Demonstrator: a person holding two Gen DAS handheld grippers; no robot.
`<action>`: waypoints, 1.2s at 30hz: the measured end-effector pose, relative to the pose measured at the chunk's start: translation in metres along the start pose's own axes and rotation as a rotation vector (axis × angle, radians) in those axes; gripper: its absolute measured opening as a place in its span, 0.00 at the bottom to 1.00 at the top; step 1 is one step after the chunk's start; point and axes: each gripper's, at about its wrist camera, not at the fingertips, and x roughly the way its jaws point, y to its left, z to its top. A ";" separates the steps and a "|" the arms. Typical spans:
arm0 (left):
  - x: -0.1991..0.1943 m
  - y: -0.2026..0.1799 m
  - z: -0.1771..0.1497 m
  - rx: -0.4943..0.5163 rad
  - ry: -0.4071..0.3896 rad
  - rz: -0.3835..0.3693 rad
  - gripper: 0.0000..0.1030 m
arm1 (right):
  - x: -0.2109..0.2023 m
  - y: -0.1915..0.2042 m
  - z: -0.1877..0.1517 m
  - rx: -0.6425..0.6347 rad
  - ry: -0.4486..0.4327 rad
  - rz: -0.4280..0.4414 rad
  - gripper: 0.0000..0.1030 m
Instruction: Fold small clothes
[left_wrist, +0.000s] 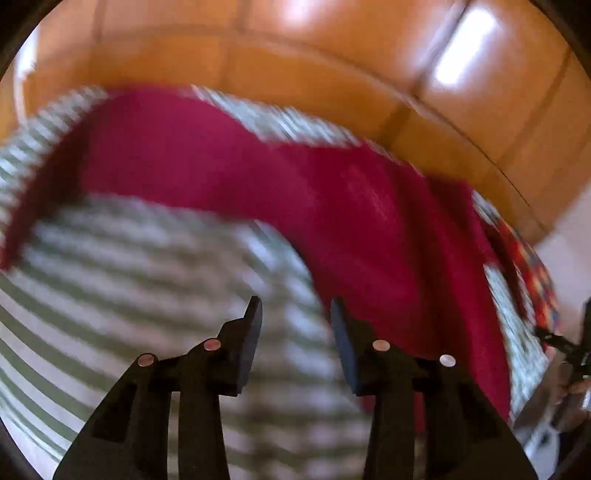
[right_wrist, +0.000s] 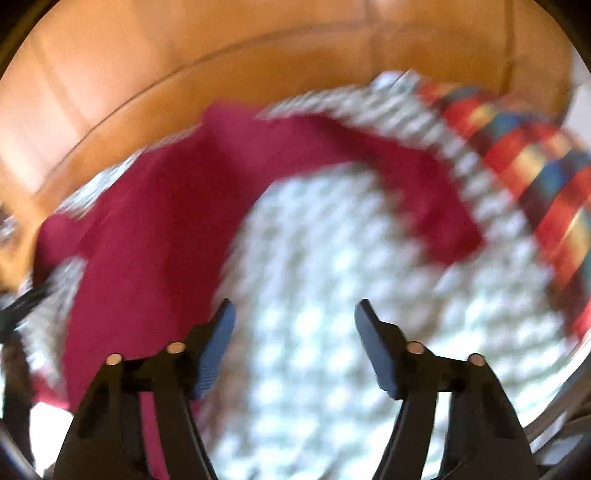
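**Left wrist view: both tongs open over the red garment**

Left wrist view shows your left tongs with a clear gap between the two pads, and nothing is held between them. They hang above the striped green-and-white cloth that covers the surface. The red garment lies on this cloth in a curved shape: one part runs across the top of the picture, another part comes down along the right side, just beside the right pad. The picture is blurred, so you cannot tell if the pad touches the fabric.

In the right wrist view your right tongs stand wider open, also with nothing in them. The red garment lies to the left and ahead, and its lower part passes under the left finger. Between the pads you see only the striped cloth.

A checked fabric in red, blue and yellow lies at the far right edge of the cloth. Behind everything there is a brown wooden panel.
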 end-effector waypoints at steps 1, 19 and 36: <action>0.004 -0.009 -0.008 0.004 0.015 -0.024 0.36 | 0.003 0.009 -0.015 -0.001 0.041 0.051 0.55; -0.088 -0.032 0.011 0.047 -0.069 -0.150 0.10 | -0.066 0.050 -0.029 -0.141 -0.080 0.125 0.07; -0.060 0.019 -0.019 0.039 0.041 0.255 0.39 | -0.037 0.033 -0.068 -0.245 0.162 0.034 0.50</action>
